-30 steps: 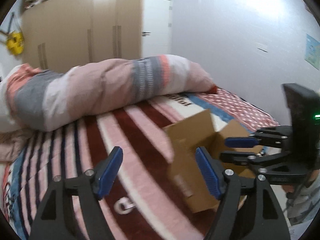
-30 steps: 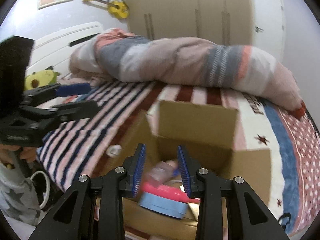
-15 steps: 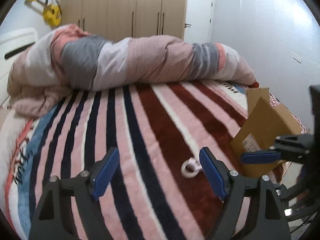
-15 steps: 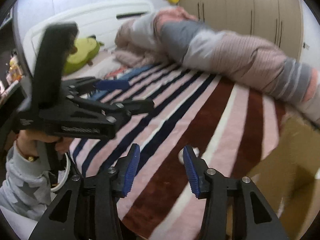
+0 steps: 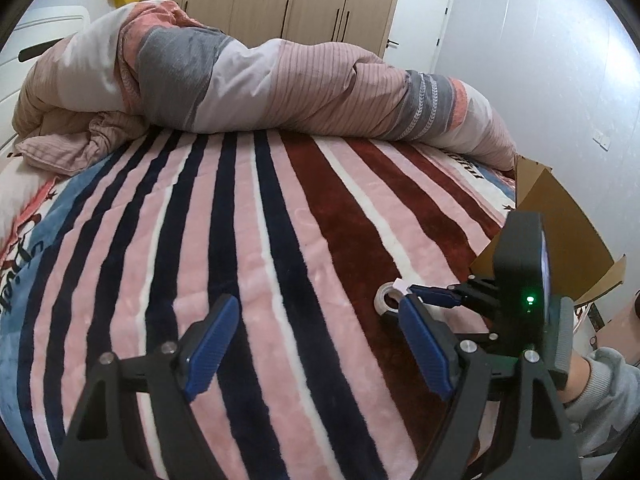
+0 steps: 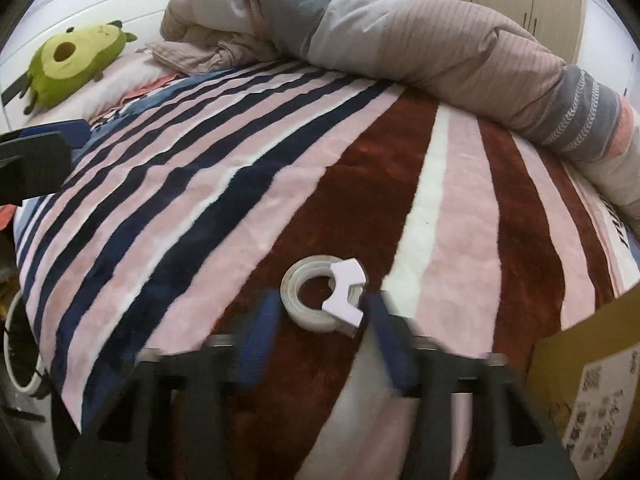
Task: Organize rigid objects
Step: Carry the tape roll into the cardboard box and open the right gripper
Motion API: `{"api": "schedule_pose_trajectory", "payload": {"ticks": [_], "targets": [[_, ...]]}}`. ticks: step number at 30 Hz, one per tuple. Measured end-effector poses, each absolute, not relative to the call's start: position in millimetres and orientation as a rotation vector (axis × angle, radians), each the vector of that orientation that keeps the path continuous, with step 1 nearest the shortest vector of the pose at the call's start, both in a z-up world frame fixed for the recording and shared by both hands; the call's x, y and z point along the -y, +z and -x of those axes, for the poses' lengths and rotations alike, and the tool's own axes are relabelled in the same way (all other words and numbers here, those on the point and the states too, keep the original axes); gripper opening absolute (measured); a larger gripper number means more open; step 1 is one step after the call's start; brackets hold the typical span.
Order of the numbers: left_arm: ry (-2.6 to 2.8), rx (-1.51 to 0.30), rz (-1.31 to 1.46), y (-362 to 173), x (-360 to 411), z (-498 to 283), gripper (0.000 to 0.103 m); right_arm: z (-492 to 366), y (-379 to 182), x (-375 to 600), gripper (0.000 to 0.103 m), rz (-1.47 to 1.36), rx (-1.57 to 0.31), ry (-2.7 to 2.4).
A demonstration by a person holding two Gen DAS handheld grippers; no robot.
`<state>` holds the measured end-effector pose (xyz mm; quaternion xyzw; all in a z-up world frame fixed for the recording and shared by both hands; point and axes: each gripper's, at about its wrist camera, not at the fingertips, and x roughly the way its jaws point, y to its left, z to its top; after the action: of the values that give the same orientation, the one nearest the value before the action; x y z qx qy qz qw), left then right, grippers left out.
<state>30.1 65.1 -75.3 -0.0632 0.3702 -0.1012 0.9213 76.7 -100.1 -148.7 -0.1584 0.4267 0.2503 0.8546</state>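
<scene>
A clear tape roll (image 6: 320,298) with a white dispenser clip lies on the striped blanket (image 6: 280,184), just ahead of my right gripper (image 6: 320,320), which is open with its blue pads either side of the roll's near edge. The roll also shows in the left wrist view (image 5: 387,300). My left gripper (image 5: 316,344) is open and empty above the blanket (image 5: 280,240), left of the roll. The right gripper (image 5: 436,296) appears there from the side. A cardboard box (image 5: 560,216) stands at the right; its corner shows in the right wrist view (image 6: 592,380).
A rolled duvet (image 5: 280,80) lies across the far side of the bed. A green plush toy (image 6: 76,60) sits near the headboard. Wardrobes (image 5: 280,0) and a door (image 5: 420,28) stand behind. The bed edge drops off at the left in the right wrist view.
Both grippers swung left, away from the box. The right gripper came down to the tape roll and opened wider around it. The left gripper stayed open.
</scene>
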Motion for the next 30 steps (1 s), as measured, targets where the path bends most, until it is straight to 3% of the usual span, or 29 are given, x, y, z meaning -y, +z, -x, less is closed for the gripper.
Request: {"api": "schedule_pose_trajectory", "payload": {"ticks": [4, 20, 25, 30], "targets": [[-0.211, -0.749, 0.133, -66.4, -64.0, -26.2, 0.080, -68.3, -131.3, 101.8, 0.035, 0.326, -0.875, 0.558], [-0.370, -0.570, 0.103, 29.1, 19.1, -13.3, 0.080, -2.0, 35.2, 188.7, 0.035, 0.227, -0.573, 0.594], [-0.391, -0.546, 0.096, 43.4, 55.2, -16.0, 0.091, -12.7, 48.7, 245.7, 0.036, 0.224, -0.580, 0.446], [-0.361, -0.559, 0.101, 45.6, 77.4, -20.7, 0.092, -30.4, 36.6, 288.7, 0.036, 0.211, -0.658, 0.352]]}}
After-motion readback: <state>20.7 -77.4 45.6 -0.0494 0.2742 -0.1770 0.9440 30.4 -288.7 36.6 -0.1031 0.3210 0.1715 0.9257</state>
